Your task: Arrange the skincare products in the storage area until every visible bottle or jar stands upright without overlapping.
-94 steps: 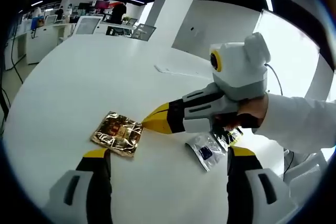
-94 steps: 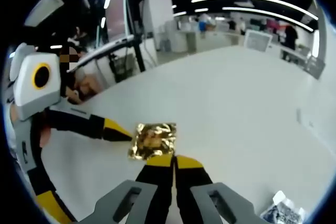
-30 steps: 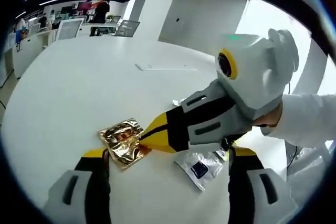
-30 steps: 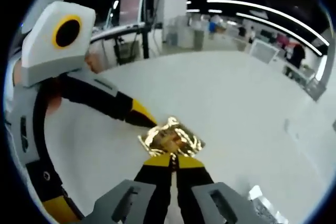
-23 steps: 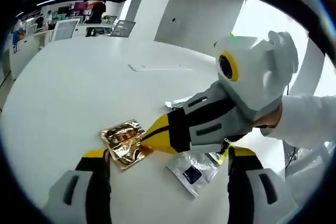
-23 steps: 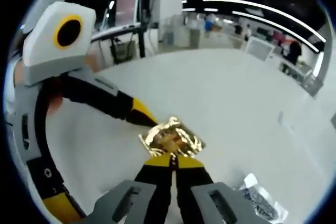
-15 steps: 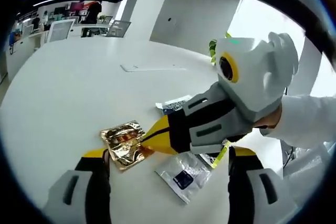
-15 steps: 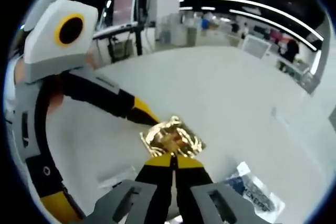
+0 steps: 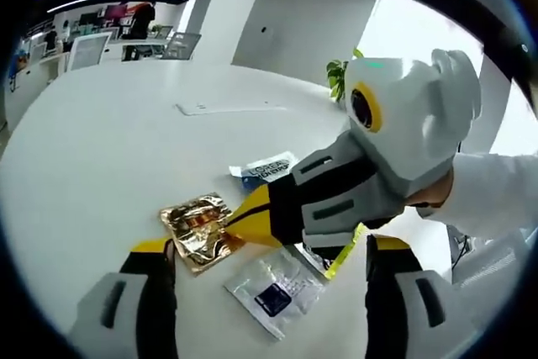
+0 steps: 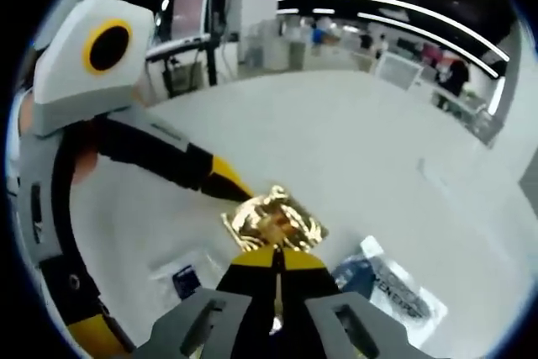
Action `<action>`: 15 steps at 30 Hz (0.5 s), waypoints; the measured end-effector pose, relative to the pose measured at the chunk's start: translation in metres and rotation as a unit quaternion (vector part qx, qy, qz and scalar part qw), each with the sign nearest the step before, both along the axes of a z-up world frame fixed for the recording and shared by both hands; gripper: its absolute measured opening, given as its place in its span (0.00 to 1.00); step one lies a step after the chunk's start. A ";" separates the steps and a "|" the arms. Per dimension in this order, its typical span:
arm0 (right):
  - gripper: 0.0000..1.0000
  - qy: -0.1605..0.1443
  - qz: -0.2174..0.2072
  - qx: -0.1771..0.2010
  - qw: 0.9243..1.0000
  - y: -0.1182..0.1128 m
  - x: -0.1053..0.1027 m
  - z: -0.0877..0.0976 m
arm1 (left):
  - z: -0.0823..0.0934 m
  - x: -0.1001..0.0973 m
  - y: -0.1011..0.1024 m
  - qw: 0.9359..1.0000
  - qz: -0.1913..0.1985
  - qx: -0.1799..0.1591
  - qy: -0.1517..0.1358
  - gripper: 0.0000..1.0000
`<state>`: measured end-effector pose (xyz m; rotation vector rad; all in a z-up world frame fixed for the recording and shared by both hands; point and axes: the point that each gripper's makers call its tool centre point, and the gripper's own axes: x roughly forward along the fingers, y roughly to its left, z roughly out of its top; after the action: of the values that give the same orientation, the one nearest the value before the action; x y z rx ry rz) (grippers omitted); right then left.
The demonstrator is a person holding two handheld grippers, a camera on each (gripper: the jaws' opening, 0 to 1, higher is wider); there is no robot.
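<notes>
A crumpled gold foil sachet is pinched at its edge by my right gripper, which reaches in from the right in the left gripper view. In the right gripper view, that gripper is shut on the same gold sachet. My left gripper is open wide, and its left fingertip rests against the sachet's near edge. That finger also touches the sachet from the left in the right gripper view. No bottle or jar is among the things on the table.
On the round white table lie a clear sachet with a dark blue square, a white and blue sachet and a yellow-green strip. A flat white sheet lies farther off. Desks and people stand beyond the table.
The right gripper has closed on the gold sachet, which is now crumpled. Both views have shifted, bringing the clear sachet and the white and blue sachet into view under the grippers.
</notes>
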<state>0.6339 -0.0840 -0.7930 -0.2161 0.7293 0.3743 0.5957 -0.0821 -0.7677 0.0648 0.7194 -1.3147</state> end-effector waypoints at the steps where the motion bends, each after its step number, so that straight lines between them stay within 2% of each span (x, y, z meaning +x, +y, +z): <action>1: 0.00 0.000 -0.002 0.000 1.000 -0.002 0.000 0.000 | 0.001 -0.001 0.000 1.000 -0.001 -0.001 0.000 0.90; 10: 0.00 0.003 -0.011 -0.006 1.000 -0.010 0.000 0.000 | 0.000 -0.002 -0.008 1.000 -0.008 -0.005 -0.002 0.91; 13: 0.00 0.002 -0.014 -0.007 1.000 -0.012 0.000 0.000 | -0.001 0.006 -0.007 1.000 -0.011 -0.004 -0.001 0.91; 15: 0.00 0.003 -0.015 -0.007 1.000 -0.012 0.000 0.000 | 0.001 0.005 -0.007 1.000 -0.009 -0.004 0.001 0.89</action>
<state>0.6342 -0.0963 -0.7935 -0.2171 0.7410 0.3413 0.6003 -0.0892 -0.7672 0.0634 0.7177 -1.3342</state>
